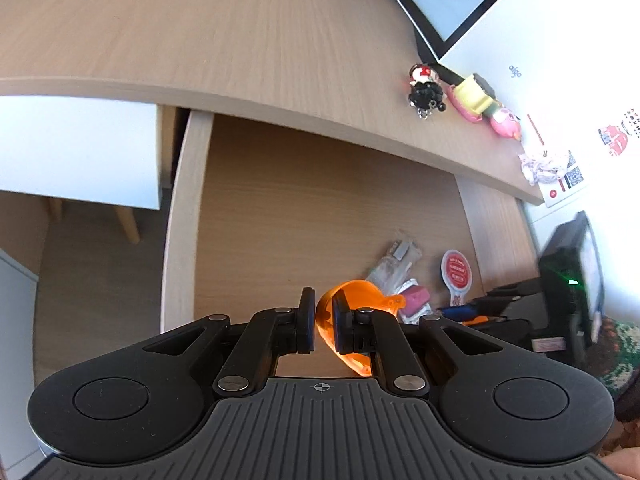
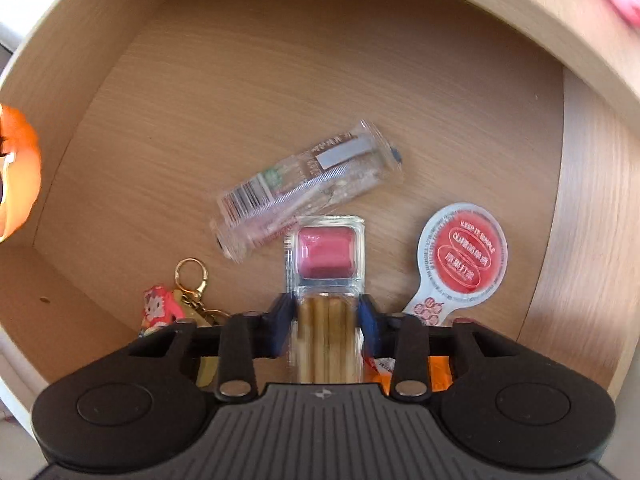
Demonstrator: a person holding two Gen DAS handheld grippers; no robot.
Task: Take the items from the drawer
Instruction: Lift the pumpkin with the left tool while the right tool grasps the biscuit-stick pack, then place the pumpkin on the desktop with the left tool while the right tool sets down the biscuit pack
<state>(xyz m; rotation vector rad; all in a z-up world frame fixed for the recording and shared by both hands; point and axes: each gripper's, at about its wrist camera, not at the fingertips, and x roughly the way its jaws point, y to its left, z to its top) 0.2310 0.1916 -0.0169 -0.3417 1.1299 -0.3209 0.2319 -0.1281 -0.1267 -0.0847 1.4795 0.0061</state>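
Pads of the right gripper (image 2: 326, 330) sit on either flank of a clear snack pack (image 2: 325, 280), the one with a pink block in its upper cell and tan sticks in the lower; the blue pads look pressed against the stick section, though blur there leaves the contact a shade uncertain. The pack lies on the floor of the open drawer (image 2: 280, 80), so I judge this grip to be only just made, with the lift not yet begun.

Around it in the drawer lie a clear wrapped tube with a barcode (image 2: 308, 184) touching the pack's top edge, a round red-labelled paddle tag (image 2: 464, 256) just beside on the right, a keyring charm (image 2: 168, 304) to the left, and an orange wrapper (image 2: 438, 368) half hidden under the gripper.

The left gripper (image 1: 324, 326) is shut on an orange translucent plastic piece (image 1: 352, 296), held above the drawer and short of the desk (image 1: 240, 40).

On the desk, near its far right edge, stand a small dark-haired figurine (image 1: 426, 88), a yellow and pink toy (image 1: 478, 96) and a crumpled wrapper (image 1: 542, 164); whether these came from the drawer I cannot tell. By my reading the task is partway: one thing in the air, one just gripped, and at least four left inside
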